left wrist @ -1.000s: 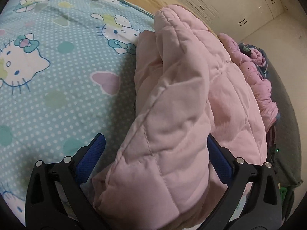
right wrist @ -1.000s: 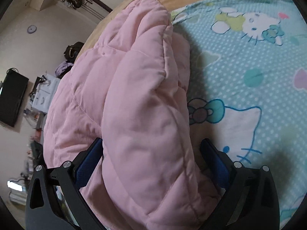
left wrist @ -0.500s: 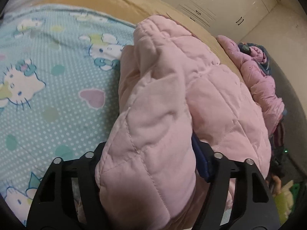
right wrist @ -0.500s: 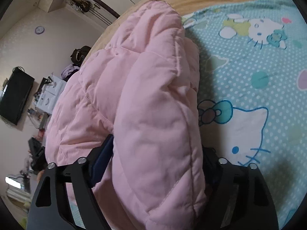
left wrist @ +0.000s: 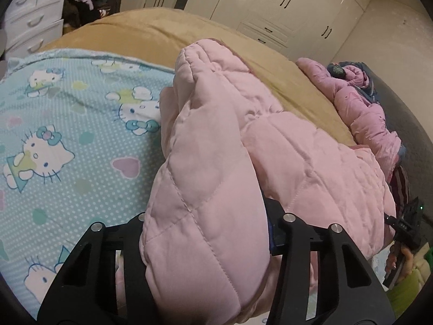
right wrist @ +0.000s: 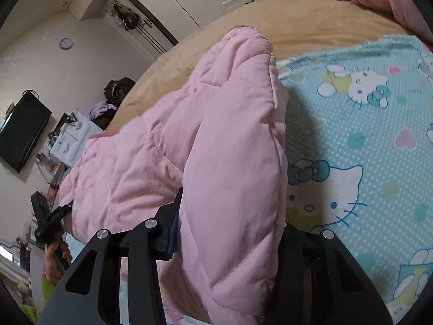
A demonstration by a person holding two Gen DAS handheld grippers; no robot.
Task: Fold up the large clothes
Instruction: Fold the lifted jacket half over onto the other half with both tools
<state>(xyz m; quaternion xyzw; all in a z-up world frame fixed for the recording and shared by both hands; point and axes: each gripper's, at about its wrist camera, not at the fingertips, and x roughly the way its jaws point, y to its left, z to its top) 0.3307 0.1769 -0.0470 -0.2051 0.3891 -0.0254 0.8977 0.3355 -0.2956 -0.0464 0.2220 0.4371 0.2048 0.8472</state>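
A pale pink quilted jacket lies on a bed, over a light blue Hello Kitty sheet. My left gripper is shut on a thick fold of the jacket's near edge and holds it raised. My right gripper is shut on another fold of the same jacket at its other side. The fingertips of both are mostly hidden by the padded fabric. The right gripper shows small at the left view's right edge, and the left one at the right view's left edge.
A tan blanket covers the far part of the bed. A second, darker pink padded garment lies bunched at the bed's far side. White wardrobes, a drawer unit and a wall television surround the bed.
Both grippers went from open around the jacket's folds to shut on them. Both then lifted, so more of the room and bed shows.
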